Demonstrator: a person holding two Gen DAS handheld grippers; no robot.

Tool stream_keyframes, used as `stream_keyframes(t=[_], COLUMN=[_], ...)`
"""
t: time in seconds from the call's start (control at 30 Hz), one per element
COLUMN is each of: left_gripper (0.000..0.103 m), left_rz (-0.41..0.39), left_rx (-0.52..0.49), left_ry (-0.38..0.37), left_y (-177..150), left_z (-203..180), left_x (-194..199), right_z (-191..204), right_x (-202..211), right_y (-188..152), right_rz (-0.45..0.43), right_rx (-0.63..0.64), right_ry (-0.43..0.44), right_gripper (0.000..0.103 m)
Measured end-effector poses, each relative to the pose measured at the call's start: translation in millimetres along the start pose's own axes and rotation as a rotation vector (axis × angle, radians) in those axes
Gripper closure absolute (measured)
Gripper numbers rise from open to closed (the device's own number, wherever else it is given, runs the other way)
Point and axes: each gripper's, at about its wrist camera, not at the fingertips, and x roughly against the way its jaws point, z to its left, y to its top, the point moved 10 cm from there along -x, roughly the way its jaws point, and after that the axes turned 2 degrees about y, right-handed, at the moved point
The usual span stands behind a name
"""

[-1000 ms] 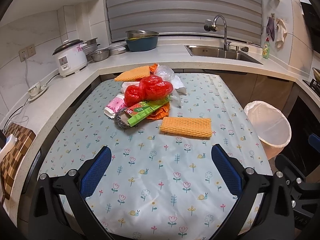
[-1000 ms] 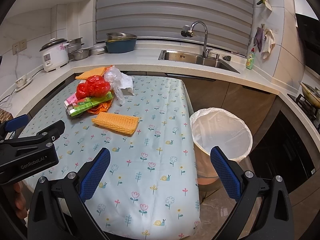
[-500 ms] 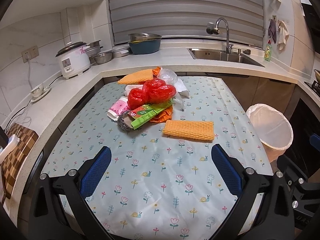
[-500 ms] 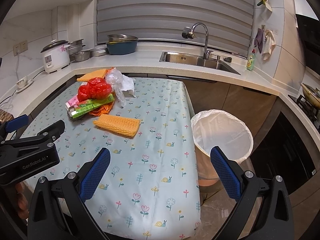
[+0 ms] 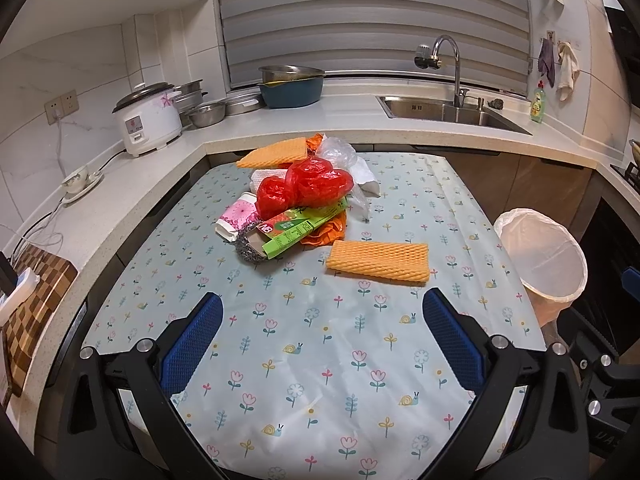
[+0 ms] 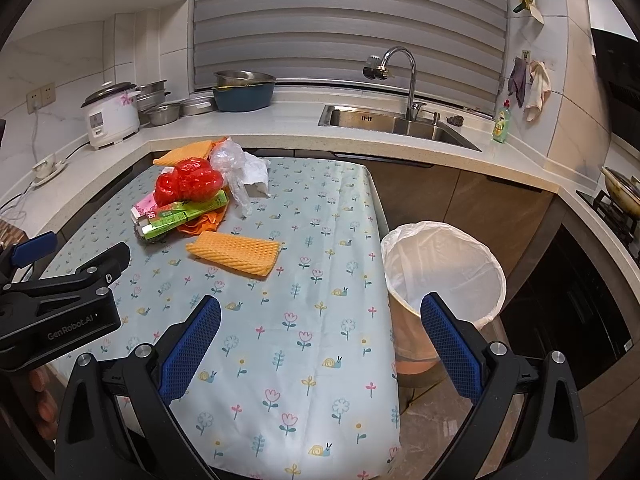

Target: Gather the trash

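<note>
A heap of trash lies on the flowered tablecloth [image 5: 320,340]: red plastic bags [image 5: 308,188], a green carton [image 5: 304,228], a pink paper cup [image 5: 236,220], a steel scourer [image 5: 246,248], clear plastic [image 5: 340,156] and an orange foam net [image 5: 272,152] at the back. A second orange foam net [image 5: 378,260] [image 6: 236,252] lies apart, nearer me. A bin with a white liner [image 5: 544,256] [image 6: 440,268] stands on the floor right of the table. My left gripper [image 5: 320,340] is open and empty over the near table. My right gripper [image 6: 320,344] is open and empty over the table's right edge.
A counter runs behind with a rice cooker [image 5: 148,120], metal bowls [image 5: 208,114], a blue basin [image 5: 292,90], a sink [image 5: 448,112] with tap and a soap bottle [image 5: 538,102]. A wooden board [image 5: 32,300] lies at the left. A stove pan [image 6: 620,192] is at the far right.
Both grippers have drawn back and risen slightly; the trash heap and bin appear a little farther away. Nothing on the table has moved. Both stay open.
</note>
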Motion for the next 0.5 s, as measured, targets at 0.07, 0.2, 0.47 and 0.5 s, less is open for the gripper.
stream_keyframes(t=[0.07, 0.2, 0.47, 0.5], left_gripper=[0.008, 0.007, 0.007, 0.007], left_rz=[-0.002, 0.0, 0.012, 0.014], left_rx=[0.001, 0.001, -0.001, 0.0], left_ry=[0.004, 0.001, -0.008, -0.009], left_y=[0.6, 0.8, 0.0, -0.2], left_z=[0.8, 0.5, -2.0, -1.9], left_x=[-0.1, -0.4, -2.5, -3.0], right_z=[0.2, 1.2, 3.2, 3.2], right_x=[-0.2, -0.4, -0.9, -0.8], right_y=[0.9, 2.7, 4.4, 4.4], right_rz=[-0.001, -0.002, -0.004, -0.004], right_rx=[0.0, 0.002, 0.005, 0.005], right_ry=[0.001, 0.002, 0.003, 0.003], right_gripper=[0.007, 0.007, 0.007, 0.007])
